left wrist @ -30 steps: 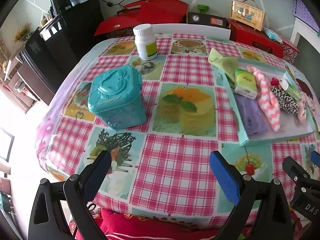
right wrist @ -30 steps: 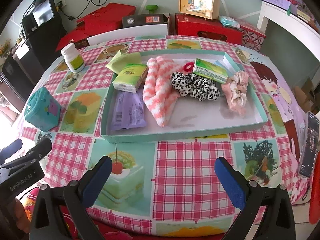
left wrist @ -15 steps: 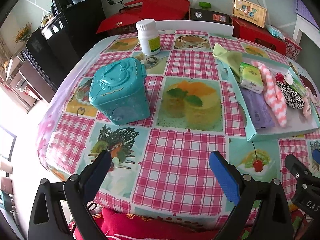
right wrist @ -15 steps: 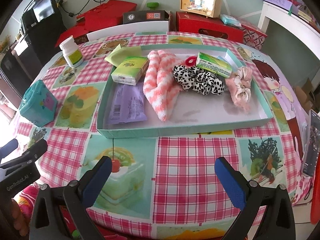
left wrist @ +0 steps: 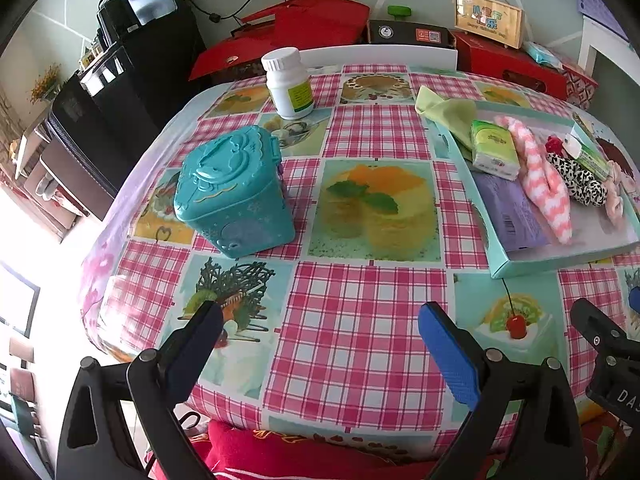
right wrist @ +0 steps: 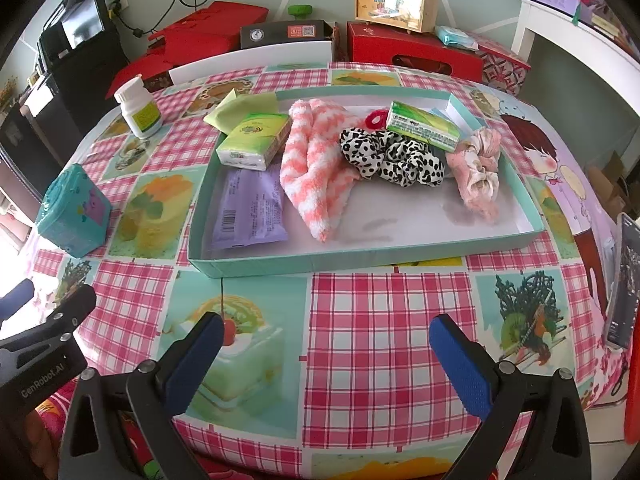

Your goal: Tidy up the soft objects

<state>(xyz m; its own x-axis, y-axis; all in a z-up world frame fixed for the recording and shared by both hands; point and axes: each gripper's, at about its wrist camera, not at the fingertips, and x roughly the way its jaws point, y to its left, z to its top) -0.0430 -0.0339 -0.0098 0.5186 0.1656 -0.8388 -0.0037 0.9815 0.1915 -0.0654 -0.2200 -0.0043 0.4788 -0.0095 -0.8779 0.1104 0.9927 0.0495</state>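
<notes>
A teal tray (right wrist: 360, 257) on the checked table holds a pink-and-white fuzzy cloth (right wrist: 316, 168), a leopard scrunchie (right wrist: 394, 158), a pale pink scrunchie (right wrist: 478, 170), a red hair tie (right wrist: 374, 119), a green tissue pack (right wrist: 254, 140), a purple packet (right wrist: 248, 210) and a green box (right wrist: 424, 125). The tray also shows in the left wrist view (left wrist: 532, 266). My right gripper (right wrist: 326, 344) is open and empty, near the table's front edge, short of the tray. My left gripper (left wrist: 320, 340) is open and empty, in front of a teal lidded bin (left wrist: 234, 192).
A white pill bottle (left wrist: 289, 82) stands at the back left. A green cloth (right wrist: 240, 108) lies over the tray's far left corner. A phone (right wrist: 624, 284) lies at the table's right edge. Red boxes (right wrist: 412, 50) and a black cabinet (left wrist: 132, 64) stand behind.
Both grippers have moved slightly forward and closer to the table; the bin and tray appear larger. Nothing was taken hold of.
</notes>
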